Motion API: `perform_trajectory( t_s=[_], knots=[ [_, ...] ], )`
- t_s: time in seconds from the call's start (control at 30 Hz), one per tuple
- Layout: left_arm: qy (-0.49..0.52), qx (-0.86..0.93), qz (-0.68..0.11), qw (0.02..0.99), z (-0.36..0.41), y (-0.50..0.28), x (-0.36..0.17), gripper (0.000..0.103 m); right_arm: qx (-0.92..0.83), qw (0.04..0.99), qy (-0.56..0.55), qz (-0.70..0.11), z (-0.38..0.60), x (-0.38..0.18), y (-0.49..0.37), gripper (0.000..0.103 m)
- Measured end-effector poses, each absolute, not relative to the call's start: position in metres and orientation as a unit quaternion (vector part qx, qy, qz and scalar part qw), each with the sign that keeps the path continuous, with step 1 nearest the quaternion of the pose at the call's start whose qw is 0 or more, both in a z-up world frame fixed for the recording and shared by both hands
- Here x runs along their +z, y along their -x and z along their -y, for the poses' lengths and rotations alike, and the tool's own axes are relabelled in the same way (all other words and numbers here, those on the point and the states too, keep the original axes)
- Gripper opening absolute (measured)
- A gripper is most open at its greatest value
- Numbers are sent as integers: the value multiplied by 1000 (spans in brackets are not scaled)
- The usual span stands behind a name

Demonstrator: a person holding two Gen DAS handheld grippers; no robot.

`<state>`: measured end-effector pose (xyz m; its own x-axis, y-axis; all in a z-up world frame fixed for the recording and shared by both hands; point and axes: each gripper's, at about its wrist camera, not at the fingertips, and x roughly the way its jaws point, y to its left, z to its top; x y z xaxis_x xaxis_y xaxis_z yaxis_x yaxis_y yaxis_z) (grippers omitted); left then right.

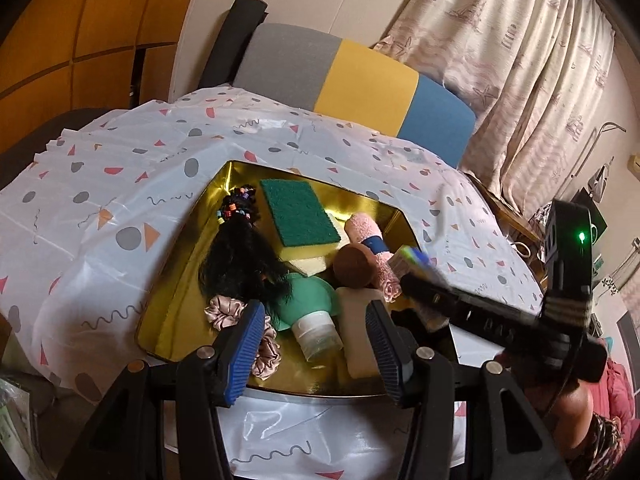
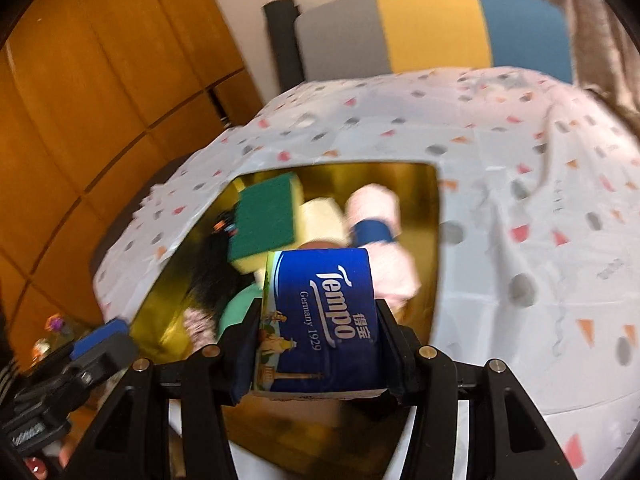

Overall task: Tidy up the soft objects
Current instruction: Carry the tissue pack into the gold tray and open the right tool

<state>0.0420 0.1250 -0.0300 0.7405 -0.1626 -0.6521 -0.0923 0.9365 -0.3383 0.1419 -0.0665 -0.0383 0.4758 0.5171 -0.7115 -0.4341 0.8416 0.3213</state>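
Right wrist view: the right gripper (image 2: 316,328) is clamped on a blue Tempo tissue pack (image 2: 324,316), one pad pressing each long side, so the pack sits squarely between the jaws with its far end sticking out past the fingertips. It hangs above the near part of the gold tray (image 2: 424,216), over the pile lying there. In the tray beyond the pack lie a green-topped yellow sponge (image 2: 266,216), a rolled pink towel with a blue band (image 2: 376,216) and a black hairpiece (image 2: 212,272).

In the left wrist view the left gripper (image 1: 316,332) has its jaws apart with nothing pressed between the blue pads (image 1: 246,348); beyond them, in the tray, lie a green bottle with a clear cap (image 1: 308,312) and a white block (image 1: 360,320). A pink scrunchie (image 1: 224,312) lies just beside the left pad. The tray rests on a patterned tablecloth (image 1: 120,184)
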Motion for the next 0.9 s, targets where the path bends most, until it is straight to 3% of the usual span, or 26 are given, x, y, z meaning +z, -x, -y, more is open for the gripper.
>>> perform_trajectory(
  t_s=[0.37,0.9],
  knots=[
    [190,-11,-362,913,-133,-42,-31,53,301,852,-30,-427,39,-44,-128,53],
    [181,-33,-373,909,-116,-43,-33,53,221,875,-49,-428,40,-39,-211,53]
  ],
)
